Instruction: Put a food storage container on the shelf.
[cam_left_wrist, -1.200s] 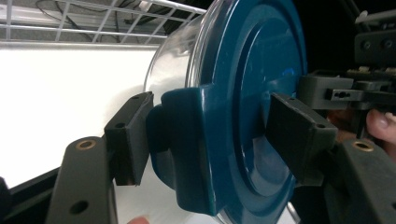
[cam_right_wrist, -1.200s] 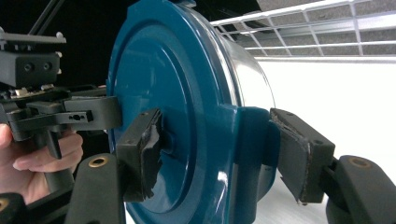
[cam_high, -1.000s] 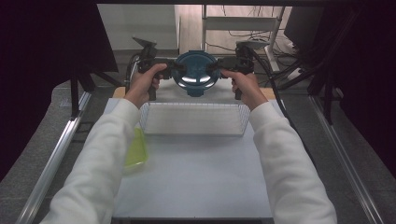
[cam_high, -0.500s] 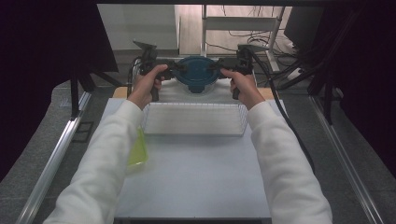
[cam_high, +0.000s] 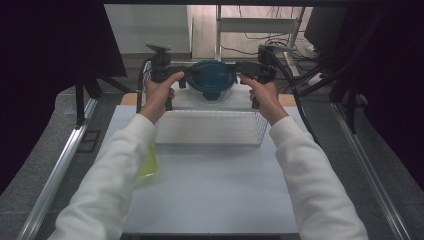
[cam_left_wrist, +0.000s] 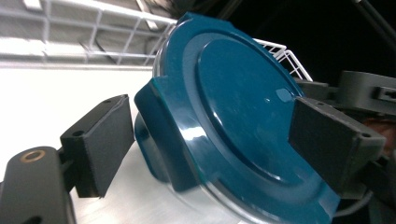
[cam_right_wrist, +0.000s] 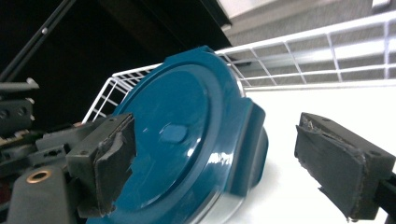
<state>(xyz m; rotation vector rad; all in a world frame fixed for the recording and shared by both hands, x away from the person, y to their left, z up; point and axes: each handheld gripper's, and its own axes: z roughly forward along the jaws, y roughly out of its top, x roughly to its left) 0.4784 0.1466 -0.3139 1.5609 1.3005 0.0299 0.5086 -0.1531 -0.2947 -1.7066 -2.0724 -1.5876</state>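
- Currently, my left gripper (cam_high: 184, 80) and right gripper (cam_high: 239, 70) have just been opening; both stand wide astride the teal-lidded container's (cam_high: 212, 80) latch tabs, pads clear.
- Container sits on the tabletop (cam_high: 210, 195) behind the wire basket (cam_high: 207, 129).
- Risk: a jaw snagging a tab tips it.
- Both hands are extended level, mirrored.

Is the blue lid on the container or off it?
On. The blue lid sits over the clear container, its side clip folded down over the rim, seen in both gripper views.
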